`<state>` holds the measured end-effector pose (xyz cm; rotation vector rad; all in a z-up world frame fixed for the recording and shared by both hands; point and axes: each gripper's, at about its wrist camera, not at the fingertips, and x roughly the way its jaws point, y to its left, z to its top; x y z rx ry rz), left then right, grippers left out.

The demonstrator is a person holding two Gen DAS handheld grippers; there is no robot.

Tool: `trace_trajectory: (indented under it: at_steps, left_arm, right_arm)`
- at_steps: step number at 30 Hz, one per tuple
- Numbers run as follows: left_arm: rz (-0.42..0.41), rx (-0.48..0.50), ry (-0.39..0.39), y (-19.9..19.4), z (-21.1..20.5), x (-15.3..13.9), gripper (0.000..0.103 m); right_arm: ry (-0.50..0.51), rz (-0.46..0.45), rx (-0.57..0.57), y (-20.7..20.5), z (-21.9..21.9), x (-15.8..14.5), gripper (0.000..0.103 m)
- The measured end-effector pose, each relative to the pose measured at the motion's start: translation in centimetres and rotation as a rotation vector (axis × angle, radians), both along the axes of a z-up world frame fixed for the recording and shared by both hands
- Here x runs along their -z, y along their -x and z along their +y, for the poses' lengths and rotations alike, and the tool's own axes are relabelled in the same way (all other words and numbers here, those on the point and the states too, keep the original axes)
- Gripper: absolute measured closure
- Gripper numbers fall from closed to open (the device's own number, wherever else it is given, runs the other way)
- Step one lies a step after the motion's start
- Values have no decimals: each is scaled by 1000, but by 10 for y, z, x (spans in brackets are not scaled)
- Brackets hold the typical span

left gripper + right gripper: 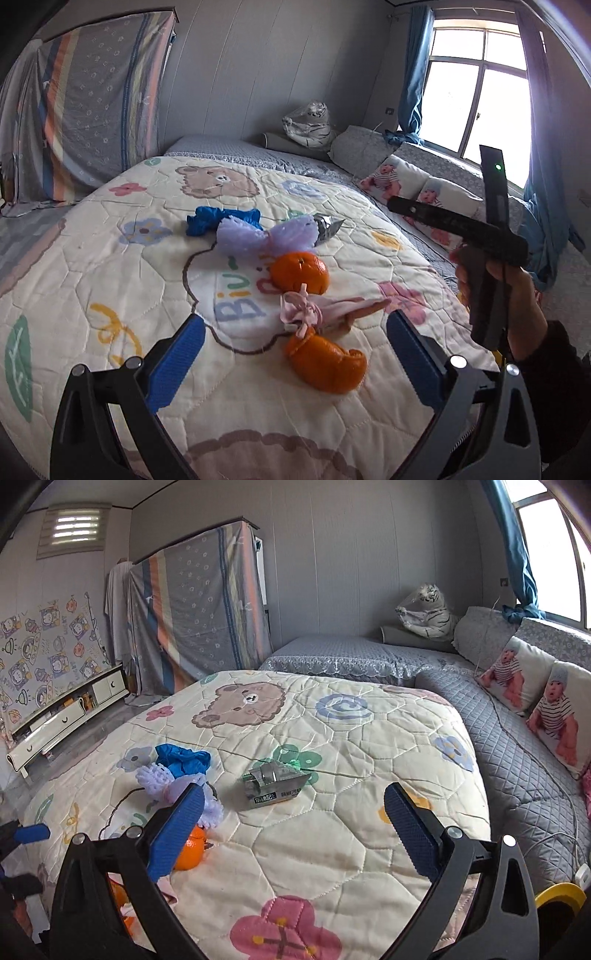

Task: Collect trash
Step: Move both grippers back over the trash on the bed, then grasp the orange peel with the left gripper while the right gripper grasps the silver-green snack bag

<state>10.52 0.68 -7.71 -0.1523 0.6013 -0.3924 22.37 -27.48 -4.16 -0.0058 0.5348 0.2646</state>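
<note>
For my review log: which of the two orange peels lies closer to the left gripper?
The open orange peel below the pink scrap; the rounder peel lies farther up the quilt.

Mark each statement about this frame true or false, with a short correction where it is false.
1. Both grippers have their jaws open and empty. True: the left gripper and right gripper hold nothing.
2. The silver wrapper lies on the floor. False: it lies on the quilt.
3. Two pieces of orange peel lie on the quilt. True; the nearer piece lies by a pink scrap.
4. The blue glove is held in the left jaws. False: it lies on the quilt, beside the lilac foam net.
</note>
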Motion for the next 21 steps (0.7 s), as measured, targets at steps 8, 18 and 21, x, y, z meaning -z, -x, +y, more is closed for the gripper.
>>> trace_trajectory:
  at_steps: [8, 18, 21]
  left_arm:
    - [99, 37, -22, -10, -13, 23, 8]
    - [188, 89, -88, -27, -40, 44, 19]
    - [204, 98, -104, -31, -44, 49, 23]
  right_arm:
    - [20, 122, 11, -66, 24, 27, 10]
    - [-14, 254, 30, -112, 31, 58, 12]
    - [-14, 272, 14, -114, 36, 62, 19]
